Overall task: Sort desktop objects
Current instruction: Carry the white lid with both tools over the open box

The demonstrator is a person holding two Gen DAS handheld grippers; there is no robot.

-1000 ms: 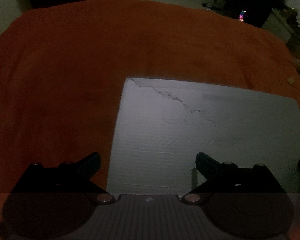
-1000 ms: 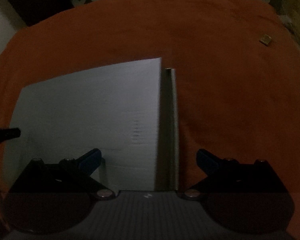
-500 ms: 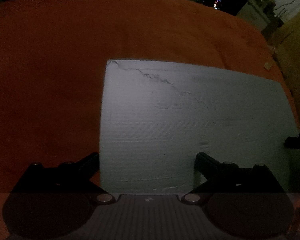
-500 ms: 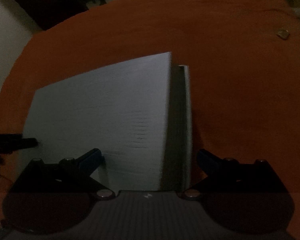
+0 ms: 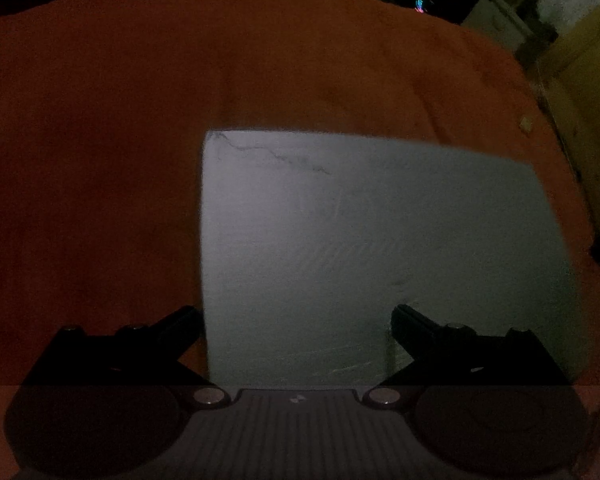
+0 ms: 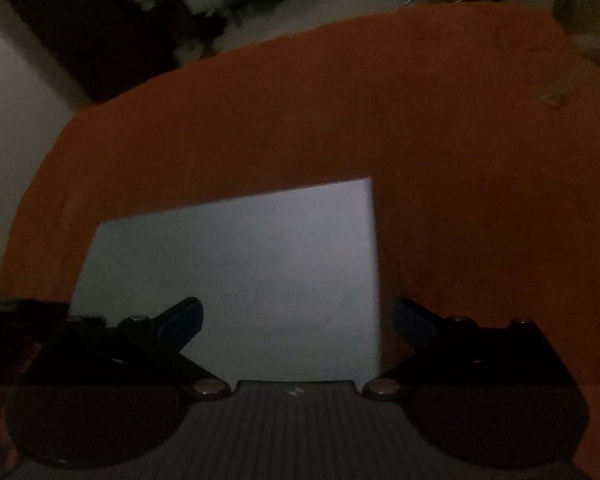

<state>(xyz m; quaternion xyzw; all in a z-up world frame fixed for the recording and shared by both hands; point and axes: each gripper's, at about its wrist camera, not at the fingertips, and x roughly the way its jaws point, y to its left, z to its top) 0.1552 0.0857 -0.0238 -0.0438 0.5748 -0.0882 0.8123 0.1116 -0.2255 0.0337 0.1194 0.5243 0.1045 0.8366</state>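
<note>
Left wrist view: our left tool (image 5: 296,320) and right tool (image 6: 298,316) both gape wide, empty, over the grey board (image 5: 372,248) on the orange-covered bench (image 5: 100,140).

A flat board (image 5: 364,248) lies on the cloth-covered bench (image 5: 100,160), toward its near side. A small object (image 5: 525,124) sits on the cloth far right of the board.

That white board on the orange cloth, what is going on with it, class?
A person holds a two-finger tool in each hand over a flat white board lying on an orange cloth. The left tool straddles the board's left edge, the right tool its right edge. Both are open and grip nothing. A small tan object lies apart on the cloth.
</note>
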